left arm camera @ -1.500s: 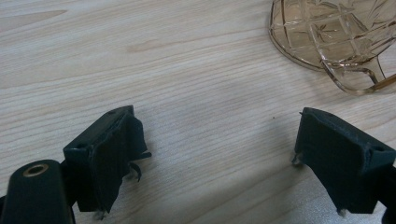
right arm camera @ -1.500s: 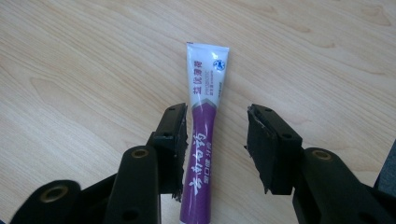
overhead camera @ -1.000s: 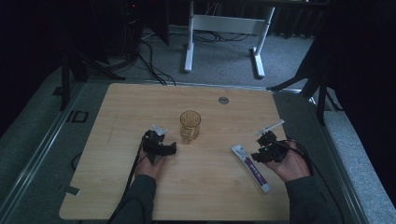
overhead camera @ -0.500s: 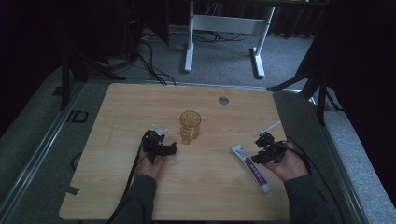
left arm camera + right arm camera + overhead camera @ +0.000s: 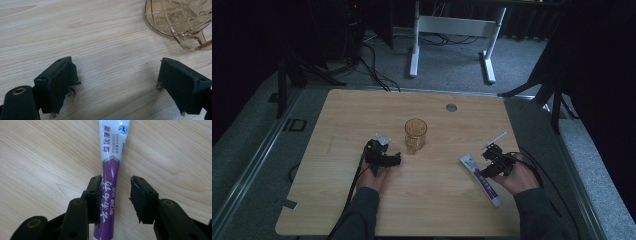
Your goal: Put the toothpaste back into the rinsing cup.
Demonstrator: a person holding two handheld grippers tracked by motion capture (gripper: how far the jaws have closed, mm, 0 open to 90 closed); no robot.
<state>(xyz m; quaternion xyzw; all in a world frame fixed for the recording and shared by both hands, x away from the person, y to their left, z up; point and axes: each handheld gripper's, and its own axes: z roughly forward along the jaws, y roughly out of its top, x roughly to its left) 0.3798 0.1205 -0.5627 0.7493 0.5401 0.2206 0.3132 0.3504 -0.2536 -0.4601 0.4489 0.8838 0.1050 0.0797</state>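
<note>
Pale wooden table (image 5: 362, 200) carries the work: nearest the person, the right gripper (image 5: 116, 195) straddles a toothpaste tube (image 5: 110, 182), jaws narrowly parted, one pad touching, not yet clamped. Centre on the tube, then close gently. Farther left, the left gripper (image 5: 117, 80) gapes wide beside a glass mug (image 5: 177, 20).
</note>
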